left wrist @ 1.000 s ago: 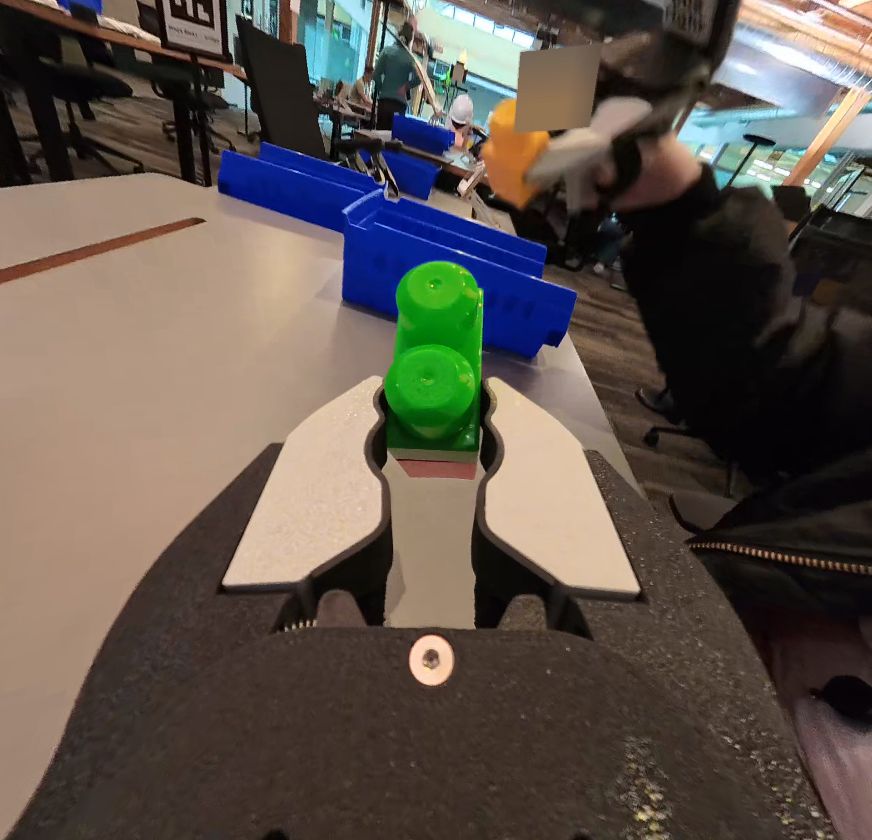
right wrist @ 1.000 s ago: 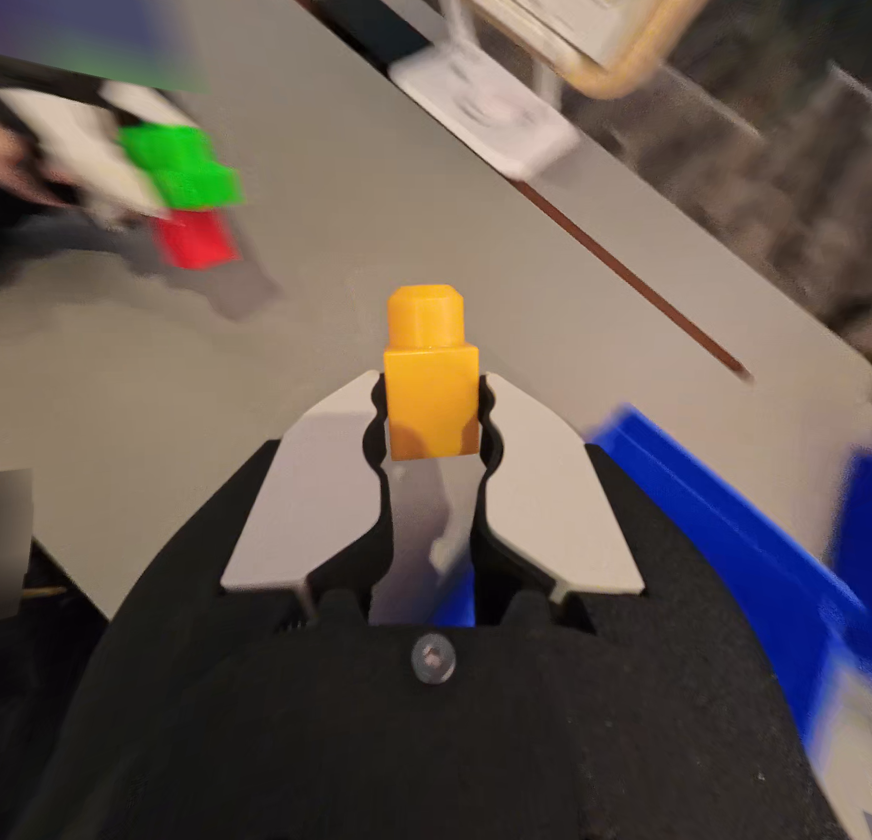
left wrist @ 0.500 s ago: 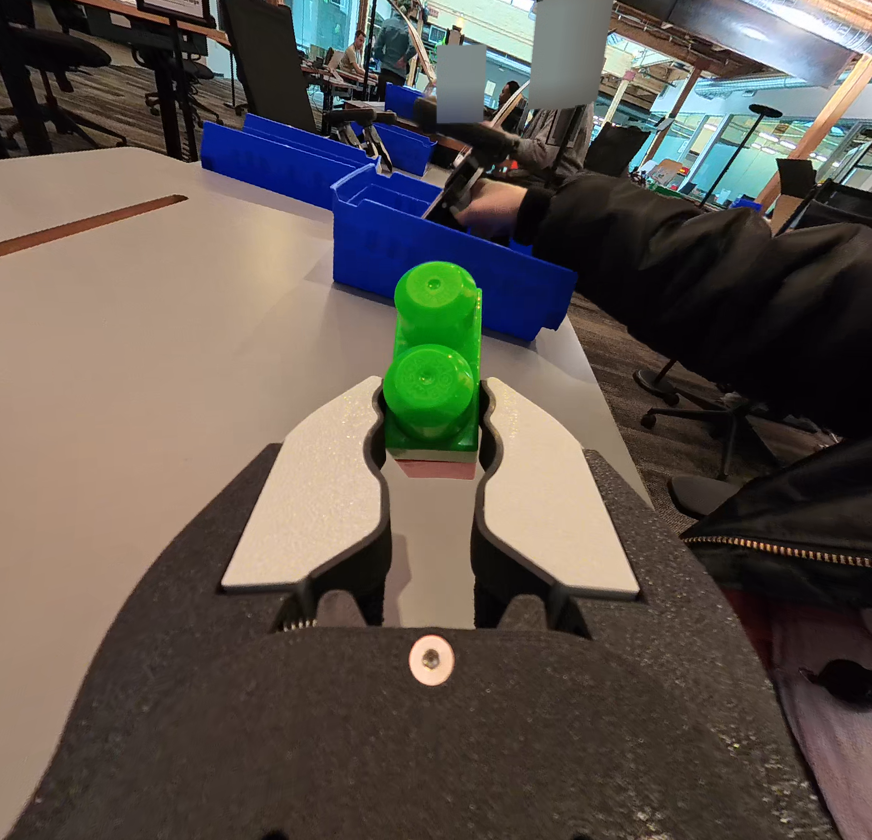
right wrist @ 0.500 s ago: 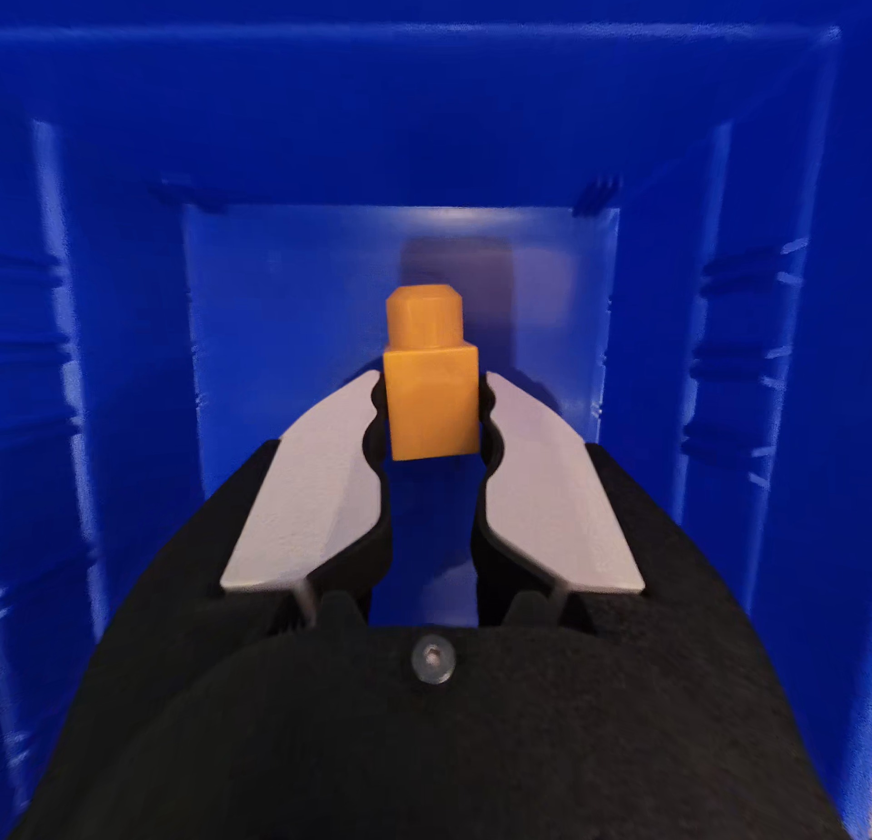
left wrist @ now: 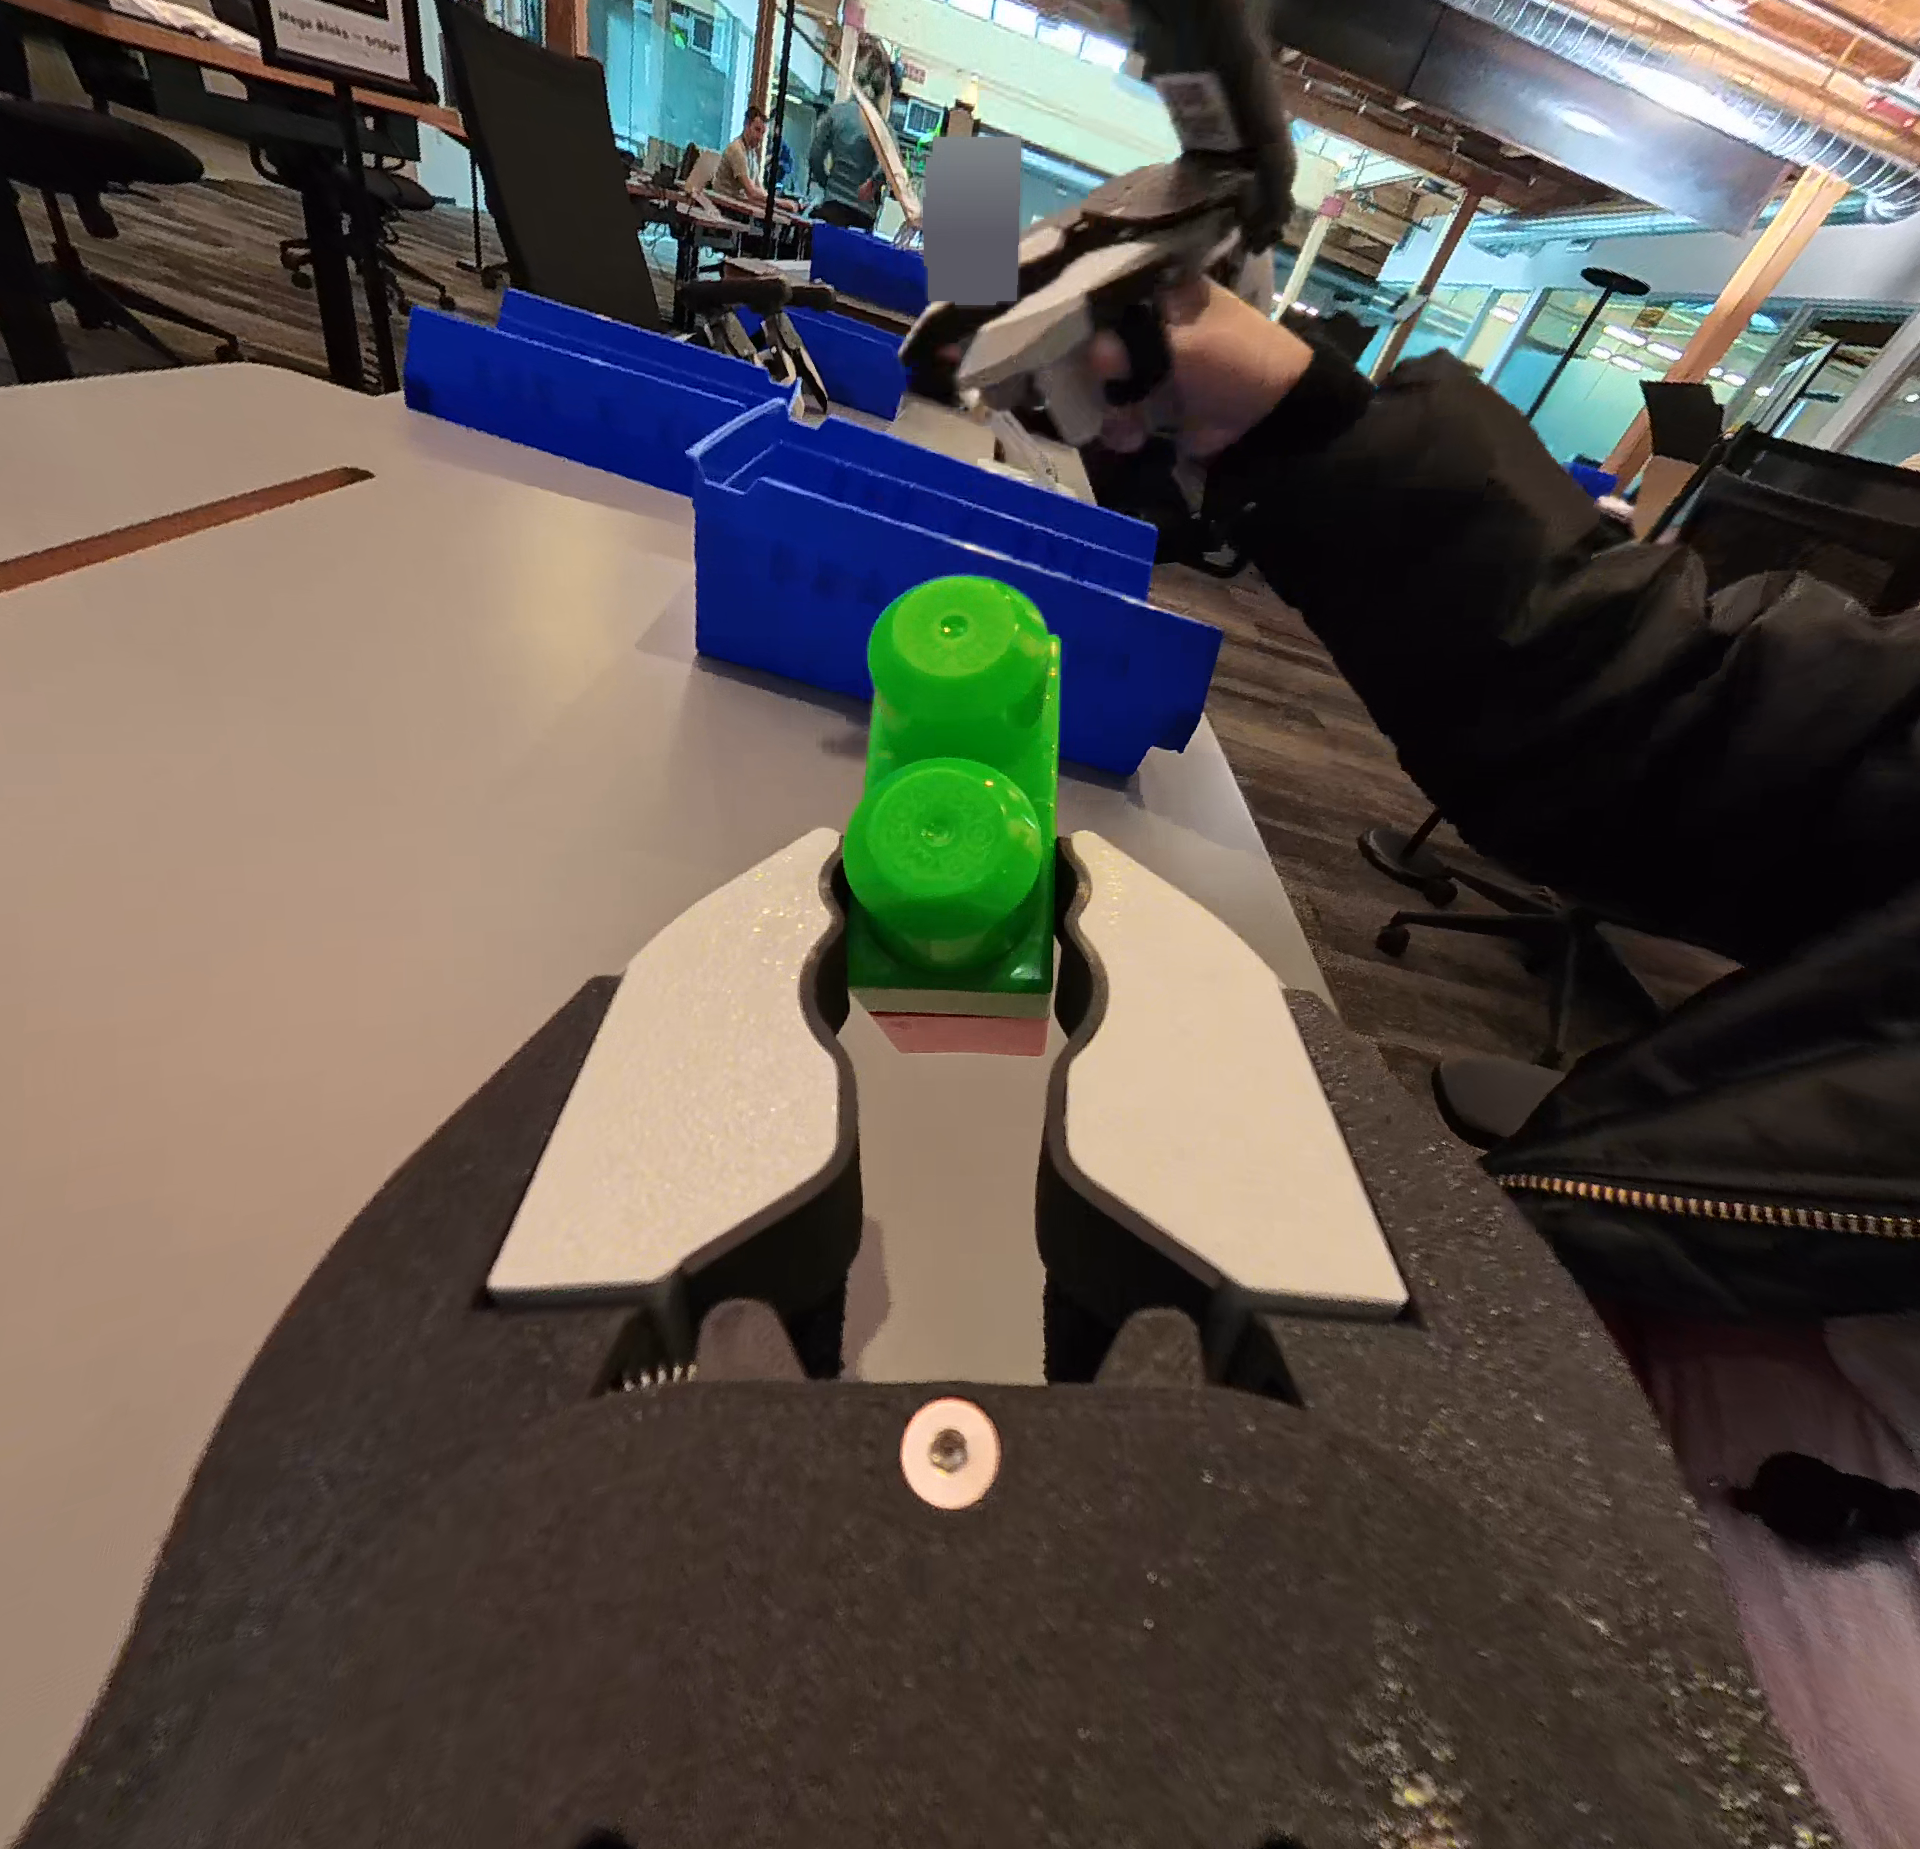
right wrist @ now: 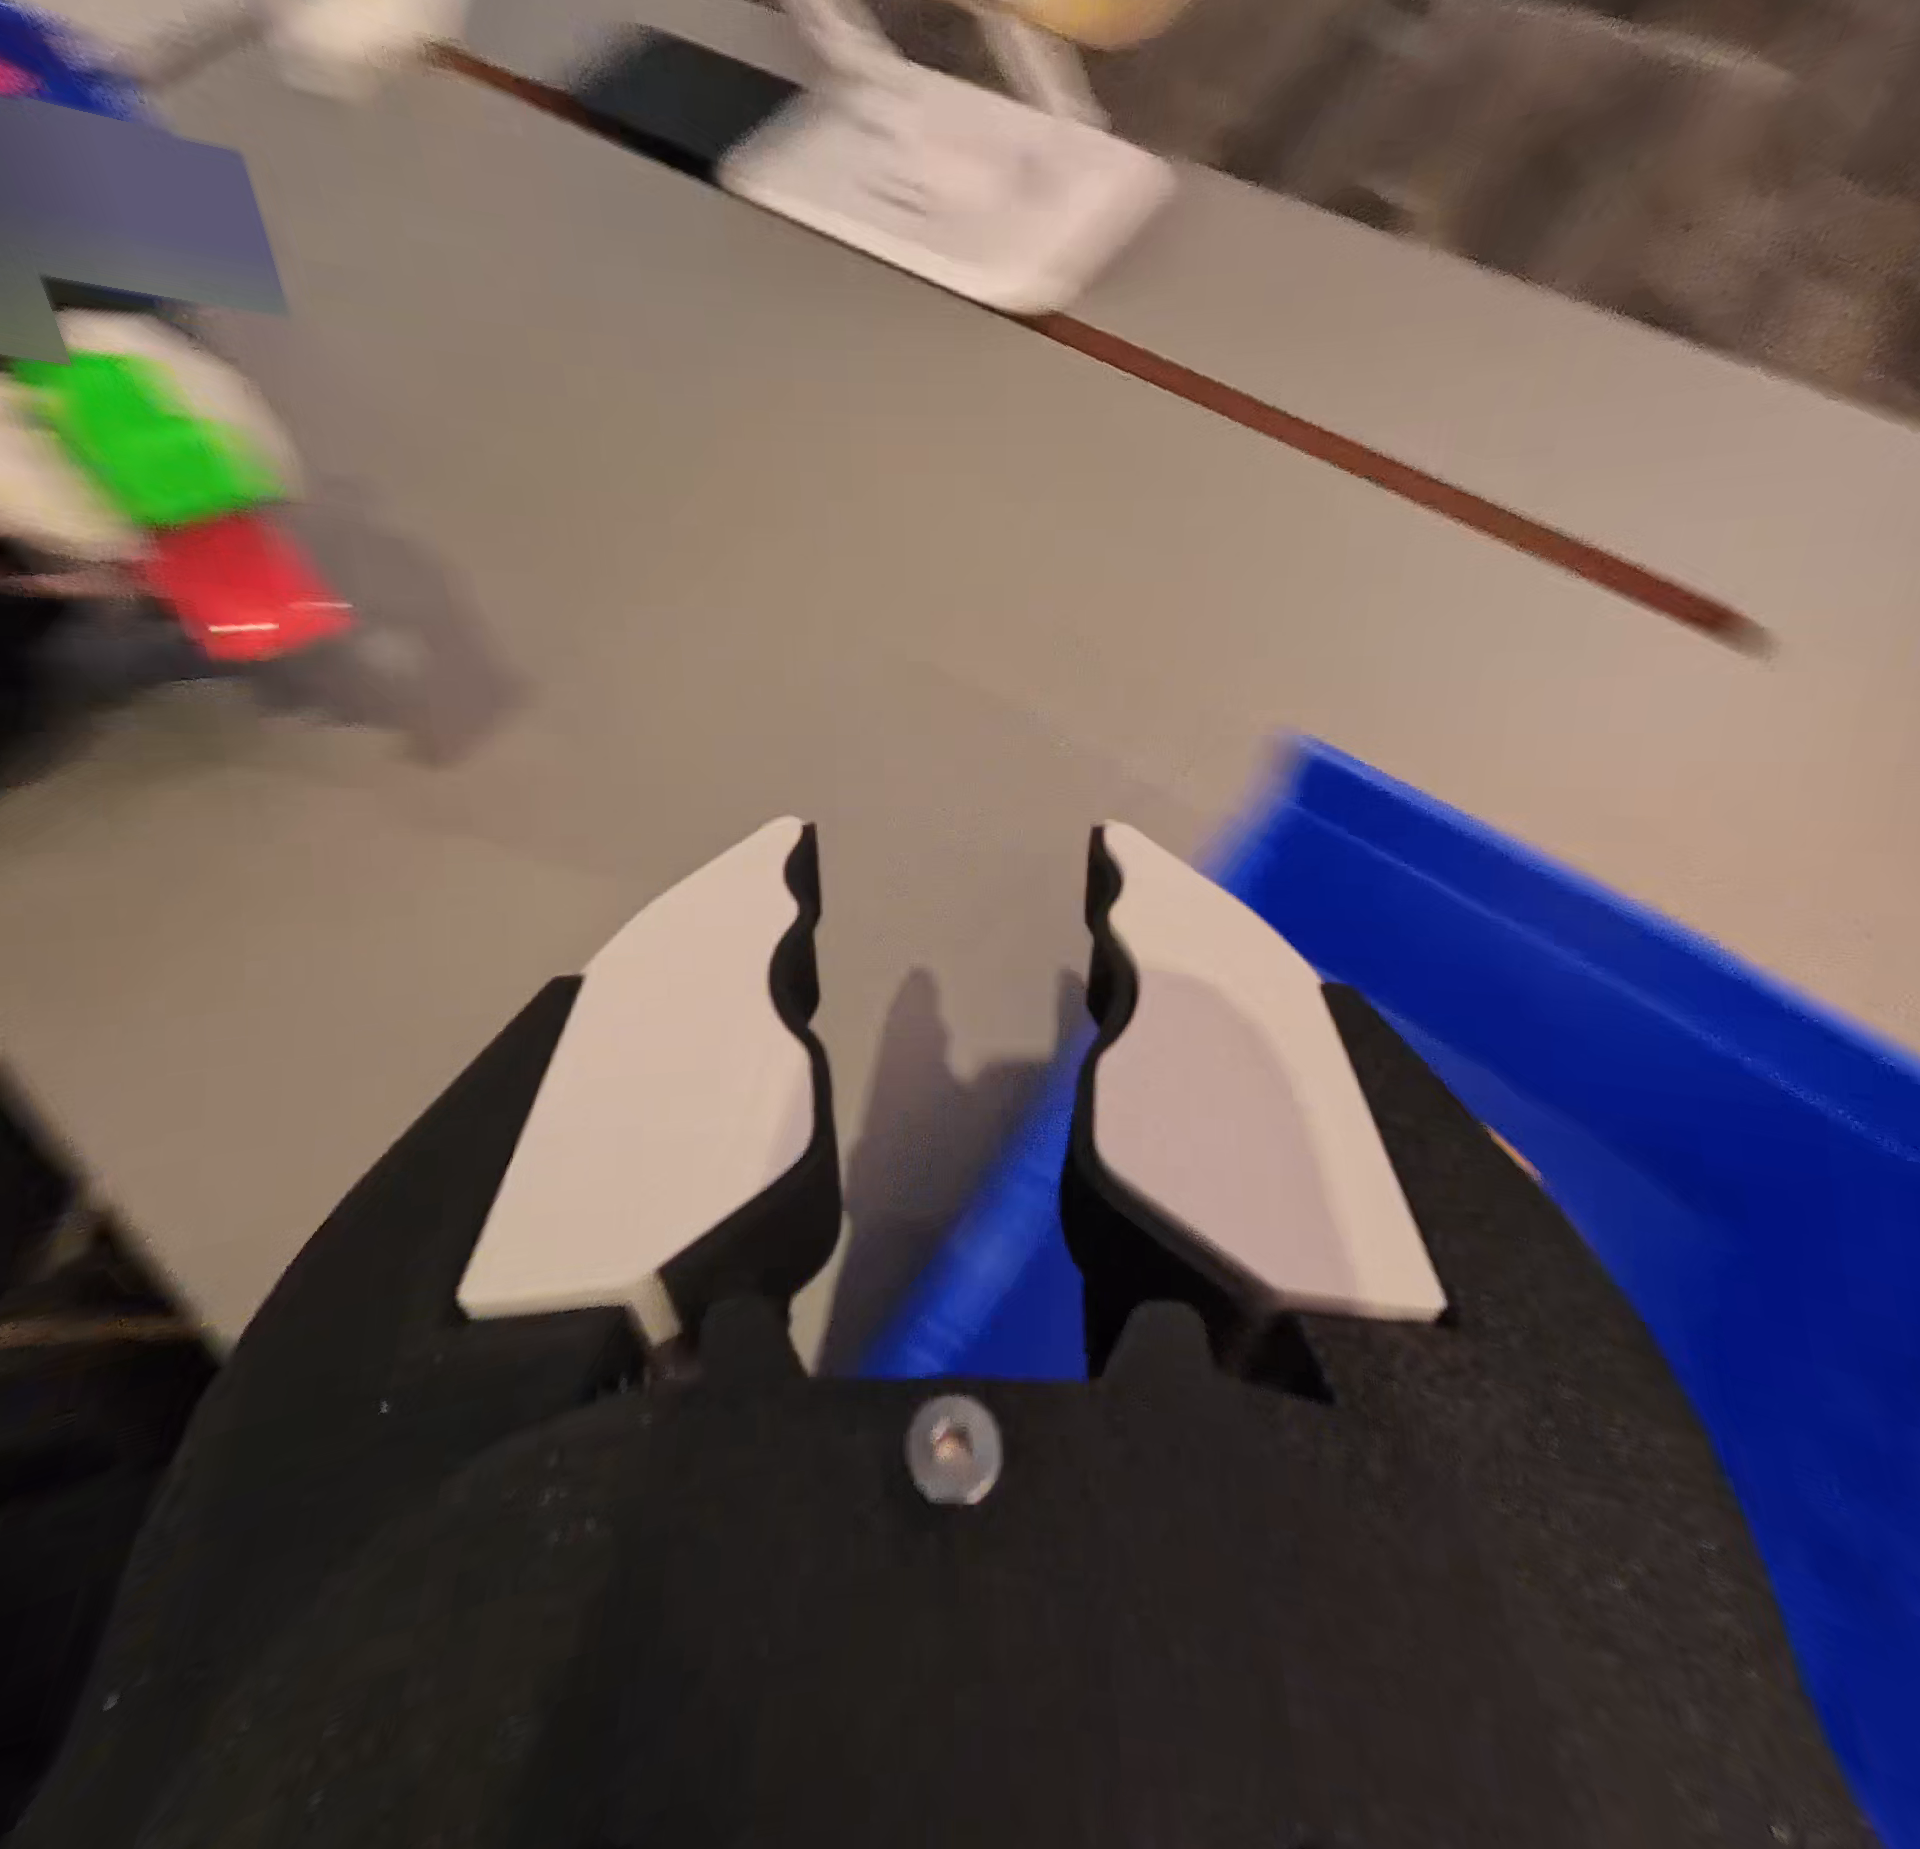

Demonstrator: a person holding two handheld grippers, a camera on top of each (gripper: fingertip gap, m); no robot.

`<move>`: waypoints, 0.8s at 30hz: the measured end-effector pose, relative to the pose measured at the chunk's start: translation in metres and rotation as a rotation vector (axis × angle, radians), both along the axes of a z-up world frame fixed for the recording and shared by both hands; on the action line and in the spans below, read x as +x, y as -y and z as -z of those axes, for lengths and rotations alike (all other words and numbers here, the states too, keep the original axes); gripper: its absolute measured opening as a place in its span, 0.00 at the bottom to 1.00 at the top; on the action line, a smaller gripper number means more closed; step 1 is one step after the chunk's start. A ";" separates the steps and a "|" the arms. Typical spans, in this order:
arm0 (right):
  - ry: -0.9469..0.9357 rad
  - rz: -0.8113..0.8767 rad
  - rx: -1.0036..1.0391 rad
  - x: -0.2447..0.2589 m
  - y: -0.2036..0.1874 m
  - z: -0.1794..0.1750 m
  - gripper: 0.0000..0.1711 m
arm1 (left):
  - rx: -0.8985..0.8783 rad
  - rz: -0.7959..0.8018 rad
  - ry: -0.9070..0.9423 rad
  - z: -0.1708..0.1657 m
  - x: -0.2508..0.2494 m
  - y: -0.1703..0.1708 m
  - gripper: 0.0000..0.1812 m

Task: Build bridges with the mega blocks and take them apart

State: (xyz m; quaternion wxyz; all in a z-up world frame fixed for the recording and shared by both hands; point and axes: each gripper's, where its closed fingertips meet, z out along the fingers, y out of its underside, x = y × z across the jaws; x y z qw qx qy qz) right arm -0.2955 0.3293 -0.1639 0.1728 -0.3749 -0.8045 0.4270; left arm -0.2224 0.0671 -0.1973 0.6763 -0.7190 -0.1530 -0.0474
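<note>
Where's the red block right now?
Under the green block in the left gripper: the red block peeks out below it in the left wrist view, above the table.

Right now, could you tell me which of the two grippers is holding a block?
The left gripper: its fingers clamp the green block stacked on a red one. The right gripper is open and empty.
</note>
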 end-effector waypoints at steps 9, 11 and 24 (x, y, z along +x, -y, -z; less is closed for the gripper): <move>-0.073 -0.575 -0.105 0.082 0.231 0.032 0.34 | 0.088 0.052 -0.009 -0.019 0.013 -0.002 0.20; -0.007 -0.618 -0.185 0.087 0.255 0.039 0.34 | 0.108 0.047 -0.008 -0.022 0.013 -0.001 0.20; 0.156 -0.684 -0.284 0.099 0.284 0.049 0.21 | 0.165 0.101 0.049 -0.028 0.018 0.000 0.20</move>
